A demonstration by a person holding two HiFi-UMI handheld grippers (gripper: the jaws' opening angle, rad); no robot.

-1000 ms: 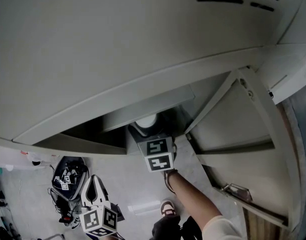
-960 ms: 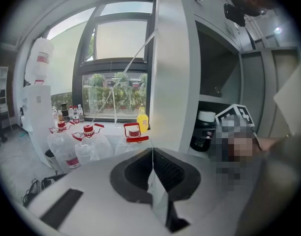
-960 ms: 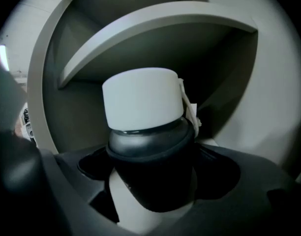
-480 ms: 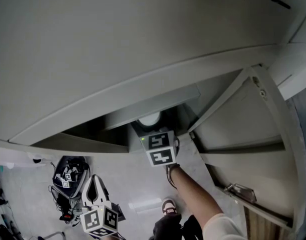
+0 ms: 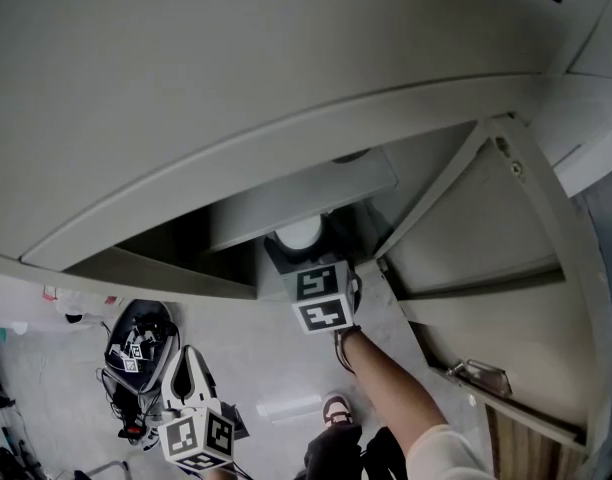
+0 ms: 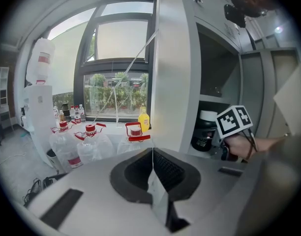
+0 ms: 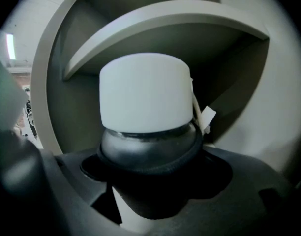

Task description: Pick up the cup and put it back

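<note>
Cup — dark below, white on top — stood inside the cabinet, at twelve o'clock from my right gripper in the head view. That gripper's jaws had just been closing with the cup between them. They looked snug against its dark body, so I judged the grasp made, or very nearly. Nothing showed the cup raised from its place, so the lift and the setting back were both left to do. My left gripper hung low at seven o'clock — jaws pressed together on nothing, well apart from the cup.
</note>
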